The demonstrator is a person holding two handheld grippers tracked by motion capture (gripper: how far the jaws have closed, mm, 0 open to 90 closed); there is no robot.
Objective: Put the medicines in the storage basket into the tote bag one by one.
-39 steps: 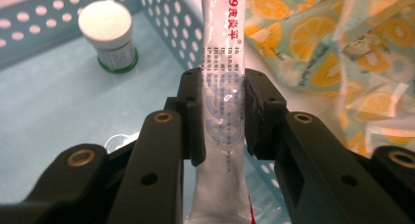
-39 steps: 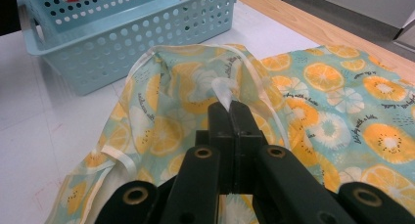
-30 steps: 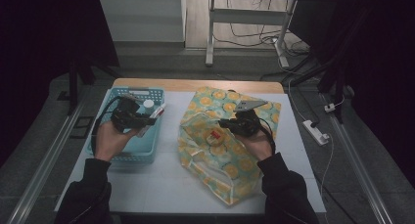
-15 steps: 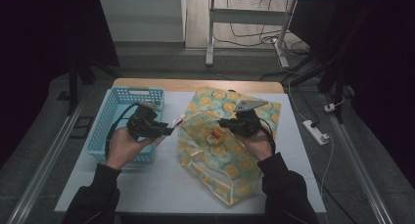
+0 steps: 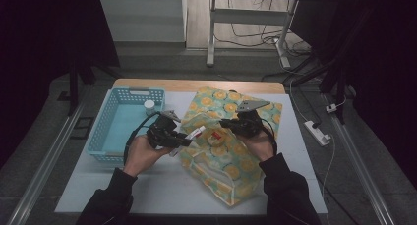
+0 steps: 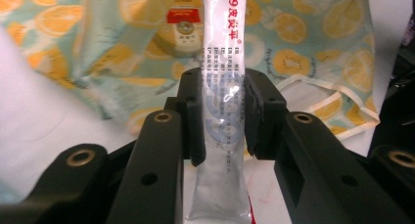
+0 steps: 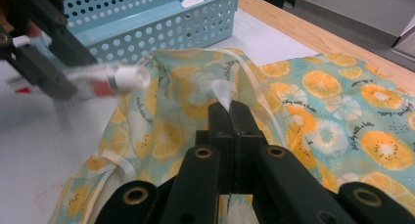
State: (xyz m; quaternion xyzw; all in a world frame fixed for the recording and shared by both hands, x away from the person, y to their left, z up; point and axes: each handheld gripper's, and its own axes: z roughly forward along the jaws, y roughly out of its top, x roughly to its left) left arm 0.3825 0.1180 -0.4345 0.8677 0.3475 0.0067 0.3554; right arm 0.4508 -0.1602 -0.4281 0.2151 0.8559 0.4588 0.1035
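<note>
White ointment tube (image 6: 220,111) is pinched mid-body between the left gripper (image 6: 221,114) pads, cap end leading toward the orange-print bag (image 5: 236,151), just at its mouth. Right gripper (image 7: 230,121) is clamped fully on the bag's rim strip, holding the mouth up. Best move, I'd say: keep the rim lifted and taut, feed the tube cap-first, low and level. Blue basket (image 5: 118,131) sits close on the left; bare table (image 5: 162,185) lies nearer the person for pulling back.
</note>
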